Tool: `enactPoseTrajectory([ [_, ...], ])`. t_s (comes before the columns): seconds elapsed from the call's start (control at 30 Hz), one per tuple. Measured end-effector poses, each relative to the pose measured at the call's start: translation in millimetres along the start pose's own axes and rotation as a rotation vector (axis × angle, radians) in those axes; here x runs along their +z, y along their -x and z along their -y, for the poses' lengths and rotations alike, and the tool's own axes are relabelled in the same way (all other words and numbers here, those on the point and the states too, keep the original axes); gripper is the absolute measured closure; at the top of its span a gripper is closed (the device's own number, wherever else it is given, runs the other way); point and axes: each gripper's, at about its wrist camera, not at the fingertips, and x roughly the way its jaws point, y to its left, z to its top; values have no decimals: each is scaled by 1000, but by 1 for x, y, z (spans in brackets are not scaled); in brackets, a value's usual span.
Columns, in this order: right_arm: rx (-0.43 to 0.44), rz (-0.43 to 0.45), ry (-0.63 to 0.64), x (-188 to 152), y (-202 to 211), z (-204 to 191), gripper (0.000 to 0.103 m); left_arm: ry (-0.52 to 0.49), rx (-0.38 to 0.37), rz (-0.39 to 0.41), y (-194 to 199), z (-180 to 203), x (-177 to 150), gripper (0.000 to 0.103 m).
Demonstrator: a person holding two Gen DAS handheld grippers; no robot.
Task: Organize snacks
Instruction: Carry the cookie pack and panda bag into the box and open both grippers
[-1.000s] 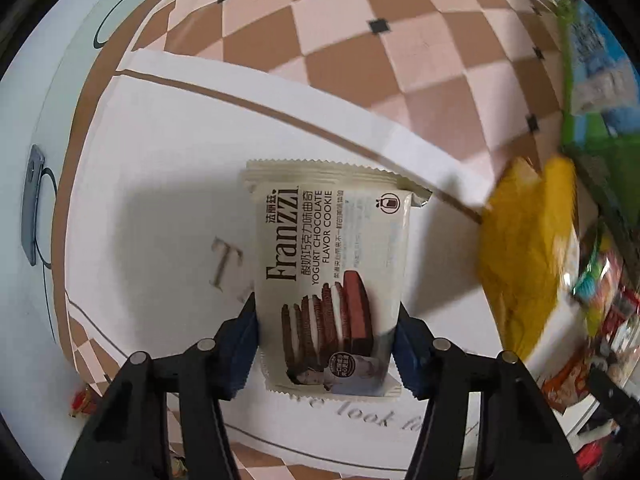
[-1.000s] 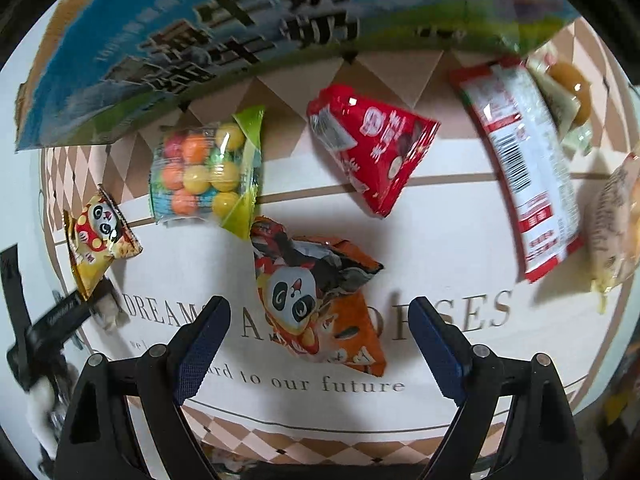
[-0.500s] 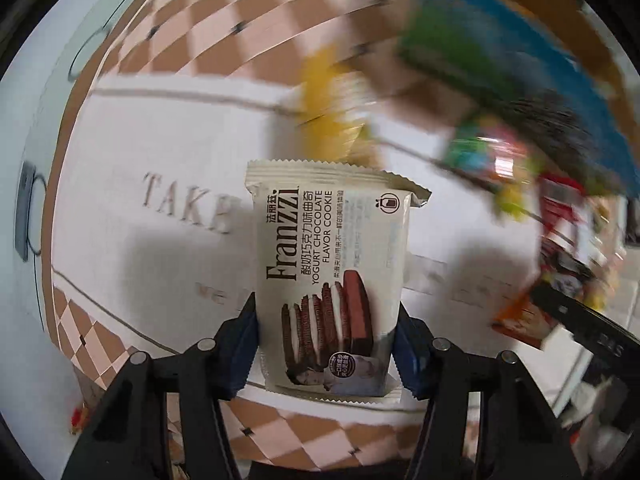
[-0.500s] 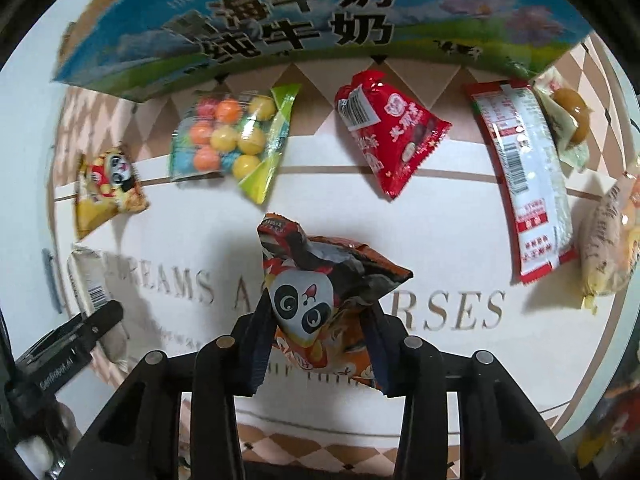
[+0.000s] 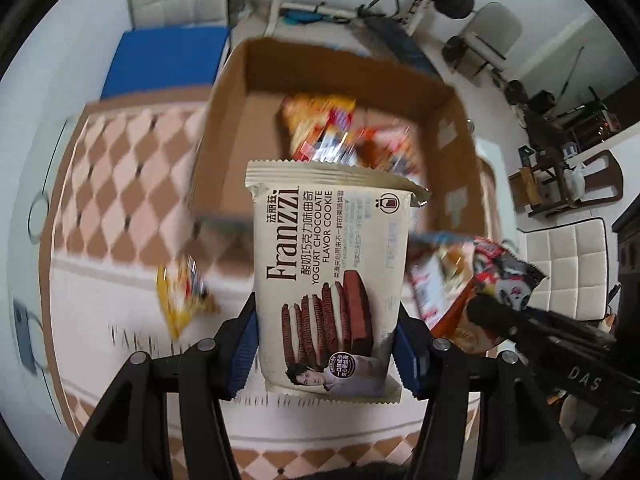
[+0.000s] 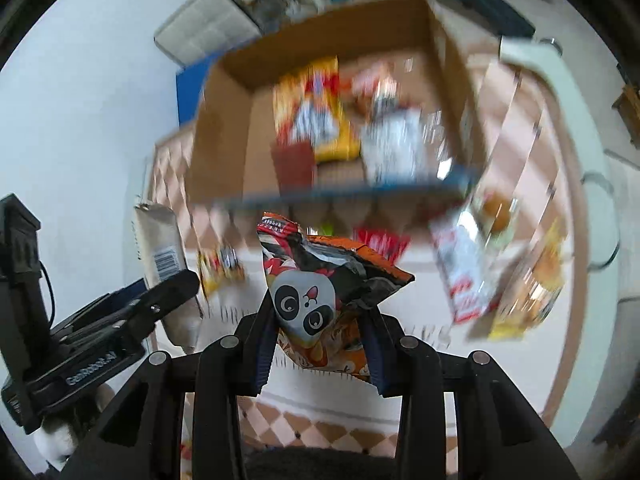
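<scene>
In the left wrist view, our left tool (image 5: 326, 344) still clamps the Franzzi yogurt chocolate cookie pack (image 5: 328, 276) upright between its blue pads. A second ago the pack hung just over the white cloth of the desk (image 5: 100, 280); now it is raised, and the open cardboard box (image 5: 240, 128), with blurred snacks inside, fills the background behind it. The panda snack bag (image 5: 492, 292) shows at right.

In the right wrist view, our right tool (image 6: 320, 344), whose jaws stood wide around the panda snack bag (image 6: 320, 300) a second ago, has just been closing and now pinches it, lifted off the desk. The box (image 6: 224, 140) lies ahead; the cookie pack (image 6: 160, 248) shows at left in the other tool.
</scene>
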Motion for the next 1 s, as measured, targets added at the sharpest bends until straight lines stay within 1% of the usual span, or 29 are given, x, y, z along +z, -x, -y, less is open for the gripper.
enactPoseTrajectory([
  [0.13,-53,73,5,50,19,4,62,-37,39,2,-5,10,51,47],
  [0.23,-83,91,7,89,20,8,62,-42,67,-28,-22,6,84,47],
  [0.37,-131,91,11,141,4,12,62,-20,115,-90,-53,-3,120,46],
  [0.5,-192,68,20,184,-26,17,62,-1,174,-158,-91,-16,150,47],
  [0.7,-290,23,44,228,-77,29,62,2,242,-230,-136,-30,181,47],
  [0.83,-312,-1,51,245,-100,37,61,2,256,-264,-152,-32,192,47],
  [0.9,-315,-29,44,252,-109,40,60,11,243,-278,-157,-33,195,47],
  [0.93,-323,-38,41,252,-110,40,53,22,236,-282,-158,-33,196,47],
  [0.97,-333,-44,45,253,-113,41,43,27,226,-284,-158,-33,197,47],
  [1.0,-341,-43,48,254,-114,41,19,29,215,-284,-158,-32,199,46],
])
